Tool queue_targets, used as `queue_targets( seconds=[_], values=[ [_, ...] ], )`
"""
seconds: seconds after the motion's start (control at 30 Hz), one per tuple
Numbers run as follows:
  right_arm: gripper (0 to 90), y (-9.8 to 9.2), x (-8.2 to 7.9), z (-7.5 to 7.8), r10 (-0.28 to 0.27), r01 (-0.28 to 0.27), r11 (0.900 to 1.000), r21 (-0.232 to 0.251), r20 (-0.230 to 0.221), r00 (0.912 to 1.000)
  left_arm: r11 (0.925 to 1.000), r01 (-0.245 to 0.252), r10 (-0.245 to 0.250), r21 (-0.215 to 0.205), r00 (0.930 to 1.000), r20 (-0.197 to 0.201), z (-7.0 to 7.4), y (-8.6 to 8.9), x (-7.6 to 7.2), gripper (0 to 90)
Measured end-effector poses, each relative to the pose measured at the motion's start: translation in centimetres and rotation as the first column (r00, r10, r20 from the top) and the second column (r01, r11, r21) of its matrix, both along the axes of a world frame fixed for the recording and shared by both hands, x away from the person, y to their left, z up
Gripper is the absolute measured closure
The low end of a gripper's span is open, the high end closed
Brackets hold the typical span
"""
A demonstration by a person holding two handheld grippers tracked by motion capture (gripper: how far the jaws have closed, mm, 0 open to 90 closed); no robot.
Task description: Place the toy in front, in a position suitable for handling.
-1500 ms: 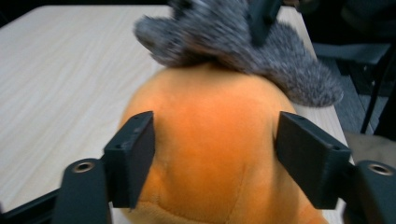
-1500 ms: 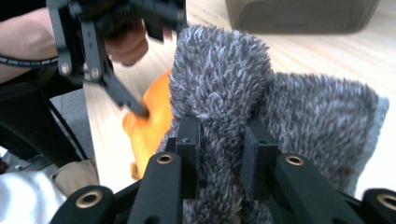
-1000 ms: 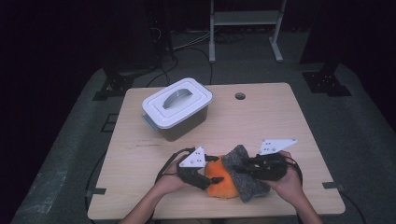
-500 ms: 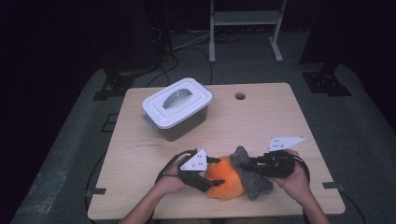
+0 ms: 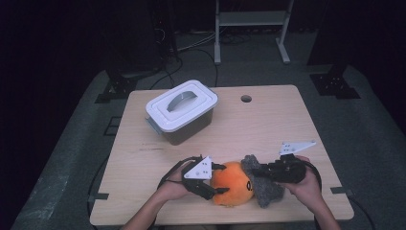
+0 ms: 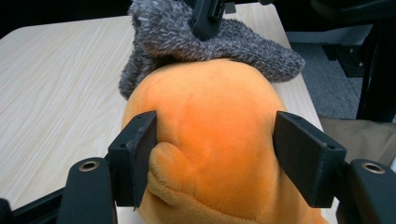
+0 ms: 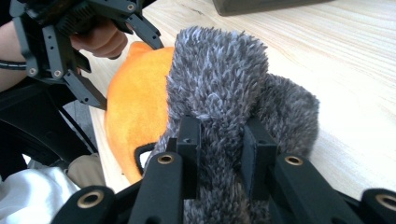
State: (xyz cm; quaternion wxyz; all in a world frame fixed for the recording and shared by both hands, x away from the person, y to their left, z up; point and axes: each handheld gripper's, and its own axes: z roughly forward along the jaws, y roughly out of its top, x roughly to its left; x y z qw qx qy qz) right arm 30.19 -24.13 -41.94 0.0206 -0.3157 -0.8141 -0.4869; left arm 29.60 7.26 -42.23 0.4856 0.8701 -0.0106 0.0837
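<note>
Fingers, left gripper (image 6: 215, 149): spread wide around the orange plush toy (image 6: 219, 140), one pad (image 6: 140, 154) pressed into its side, the other pad (image 6: 303, 158) just at its other flank; whether that pad bites in is hard to tell from this angle.
Fingers, right gripper (image 7: 219, 154): drawn close together and clamped on a fold of the grey fuzzy cloth (image 7: 224, 88), the pile bulging up between and above them.
Table (image 5: 268, 129): pale wood, with a small round hole (image 5: 246, 98) near its far edge.
Box (image 5: 181, 110): a lidded plastic container with a white lid and handle, standing on the far left part of the table, well apart from both hands.
Orange plush toy, high view (image 5: 232, 184): lying at the near edge of the table, between the two grippers, the left gripper (image 5: 210, 179) on its left side.
Grey fuzzy cloth, high view (image 5: 261, 184): lying against the toy's right side and partly draped over it, touching it; the right gripper (image 5: 268, 172) holds it from the right.
Left hand (image 5: 174, 184): behind its gripper at the near edge, also seen far off in the right gripper view (image 7: 100, 39).
Right hand (image 5: 306, 184): behind its gripper, near the table's right front corner.
</note>
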Motion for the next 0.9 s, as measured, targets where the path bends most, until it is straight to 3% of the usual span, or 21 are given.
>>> queue_targets(
  seconds=[0.13, 0.23, 0.37, 0.57, 0.7, 0.8, 0.9],
  values=[
    [71.2, 1.6, 0.2, 1.1, 0.016, -0.017, 1.0, 0.023, 0.045, 0.9989, 0.9995, 0.032, -0.032, -0.002, 0.9994, 0.015, 0.1, -0.4, -0.3, 31.4],
    [70.4, 2.6, 0.6, 1.3, 0.027, -0.028, 1.0, 0.012, 0.059, 0.9979, 0.9993, 0.037, -0.037, 0.008, 0.9992, 0.017, 0.0, -0.2, -0.3, 30.7],
    [70.9, 2.0, 1.0, 0.5, 0.013, -0.013, 1.0, 0.022, 0.038, 0.9992, 0.9998, 0.019, -0.019, -0.003, 0.9998, -0.007, -0.2, 0.3, 0.3, 31.4],
    [70.9, 0.0, 1.0, -0.9, -0.02, 0.021, 1.0, 0.014, -0.037, 0.9991, 0.9998, -0.015, 0.015, -0.01, 0.9983, -0.056, -0.7, 1.4, 1.3, 31.3],
    [70.9, -0.2, 0.8, -1.0, -0.025, 0.025, 1.0, -0.008, -0.043, 0.9988, 0.9984, -0.052, 0.05, -0.021, 0.9937, -0.1, -1.1, 1.9, 2.0, 31.4],
    [71.0, 0.5, 0.2, -0.1, -0.027, 0.027, 1.0, -0.001, 0.003, 0.9996, 0.9958, -0.091, 0.088, -0.013, 0.9885, -0.123, -1.3, 2.2, 2.5, 31.5],
    [70.9, 1.7, -0.7, 0.9, 0.017, -0.018, 1.0, 0.011, 0.053, 0.9985, 0.9927, -0.12, 0.117, -0.012, 0.9828, -0.143, -1.4, 2.3, 2.9, 31.5]
  ],
)
